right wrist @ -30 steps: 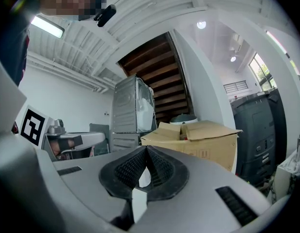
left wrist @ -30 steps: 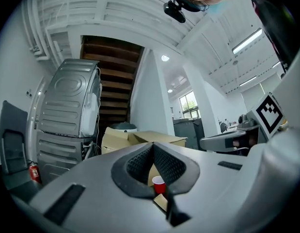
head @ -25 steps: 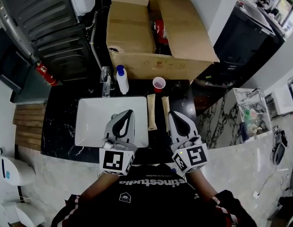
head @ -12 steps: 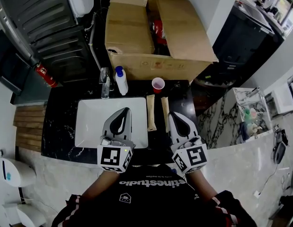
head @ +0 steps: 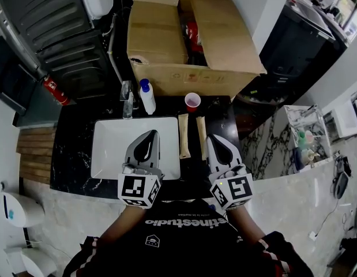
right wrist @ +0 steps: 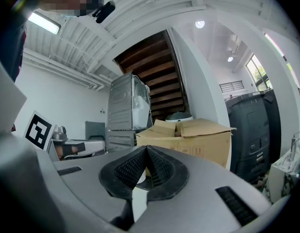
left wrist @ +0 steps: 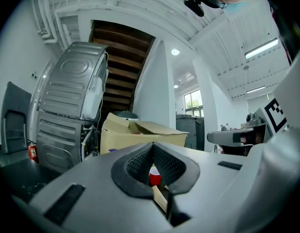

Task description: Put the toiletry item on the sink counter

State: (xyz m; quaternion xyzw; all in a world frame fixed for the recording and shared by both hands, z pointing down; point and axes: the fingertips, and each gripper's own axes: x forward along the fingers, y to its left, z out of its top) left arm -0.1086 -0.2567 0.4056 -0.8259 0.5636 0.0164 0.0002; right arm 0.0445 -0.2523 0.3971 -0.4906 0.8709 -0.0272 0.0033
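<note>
Two long tan toiletry boxes (head: 184, 135) (head: 202, 130) lie side by side on the black sink counter (head: 74, 149), just right of the white basin (head: 109, 146). My left gripper (head: 152, 133) hovers over the basin's right half, jaws shut with nothing between them. My right gripper (head: 211, 137) hangs over the counter just right of the boxes, also shut and empty. In the left gripper view the jaws (left wrist: 152, 144) meet, and a tan box (left wrist: 161, 198) and a red cup (left wrist: 154, 177) show behind them. In the right gripper view the jaws (right wrist: 146, 147) meet too.
A white bottle with a blue cap (head: 147, 98) and a faucet (head: 127, 100) stand behind the basin, a red cup (head: 192, 101) behind the boxes. A large open cardboard box (head: 166, 39) fills the back. A marble surface (head: 282, 143) lies to the right.
My left gripper has shifted a little to the left and straightened over the basin. The right gripper has hardly moved, and the boxes lie as before.
</note>
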